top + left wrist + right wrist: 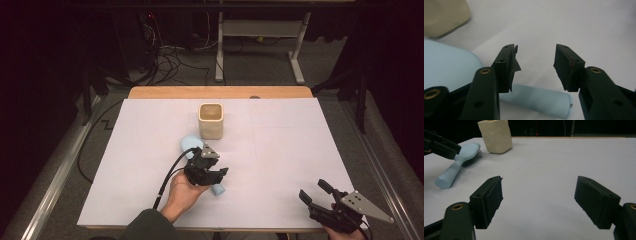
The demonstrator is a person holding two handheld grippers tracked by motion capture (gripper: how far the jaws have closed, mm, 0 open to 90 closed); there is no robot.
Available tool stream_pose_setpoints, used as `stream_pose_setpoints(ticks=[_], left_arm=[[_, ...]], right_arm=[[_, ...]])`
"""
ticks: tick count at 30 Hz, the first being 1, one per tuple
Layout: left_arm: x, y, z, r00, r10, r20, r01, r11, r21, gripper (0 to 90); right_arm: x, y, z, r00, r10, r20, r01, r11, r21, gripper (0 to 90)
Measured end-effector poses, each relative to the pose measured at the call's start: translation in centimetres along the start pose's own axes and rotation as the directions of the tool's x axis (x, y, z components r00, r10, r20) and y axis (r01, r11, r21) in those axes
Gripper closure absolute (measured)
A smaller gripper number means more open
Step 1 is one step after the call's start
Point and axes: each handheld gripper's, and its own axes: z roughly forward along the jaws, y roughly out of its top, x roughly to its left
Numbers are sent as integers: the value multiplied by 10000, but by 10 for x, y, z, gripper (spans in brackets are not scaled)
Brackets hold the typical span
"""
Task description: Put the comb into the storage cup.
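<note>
A light blue hairbrush (189, 143) lies bristles down on the white table cover, its handle end (218, 190) pointing toward the front edge. My left gripper (220, 175) hovers over the handle with its jaws apart. In the left gripper view the handle (541, 100) lies below and behind the open left gripper (536, 47), with no pad touching it. A cream square cup (211, 120) stands upright just beyond the brush head. My right gripper (312, 189) rests near the front right corner, open and empty (539, 180). From there the brush (456, 162) and cup (496, 135) lie to the far left.
A white sheet covers the table (300, 145), with a wooden strip (220, 92) showing at the far edge. Broad bare surface lies right of the cup. Beyond the table are floor cables (170, 60) and a white desk frame (260, 30).
</note>
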Motion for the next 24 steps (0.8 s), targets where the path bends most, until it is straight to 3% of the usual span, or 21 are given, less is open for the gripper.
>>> stream_pose_setpoints(ticks=[5, 8, 10, 17, 19, 24], left_arm=[[1, 7, 2, 9997, -216, 107, 210, 9980, 601, 585], [2, 11, 4, 9998, -110, -189, 129, 9945, 1039, 612], [3, 13, 4, 9998, -131, -137, 147, 9926, 1203, 638], [5, 16, 9, 9998, -202, -13, 200, 9827, 1844, 771], [4, 16, 12, 9997, -114, -225, 157, 9790, 2033, 793], [6, 16, 15, 9994, -130, -320, 202, 9710, 2381, 859]], right_arm=[[0, 0, 0, 10000, 50, -22, -50, 10000, 63, 232], [0, 0, 0, 10000, 42, -23, -42, 10000, 78, 232], [0, 0, 0, 10000, 37, -17, -37, 10000, 84, 232], [0, 0, 0, 10000, -6, -38, 6, 9999, 102, 233], [0, 0, 0, 10000, -11, -47, 12, 9999, 113, 234], [0, 0, 1, 10000, -80, -15, 81, 9999, 116, 233]])
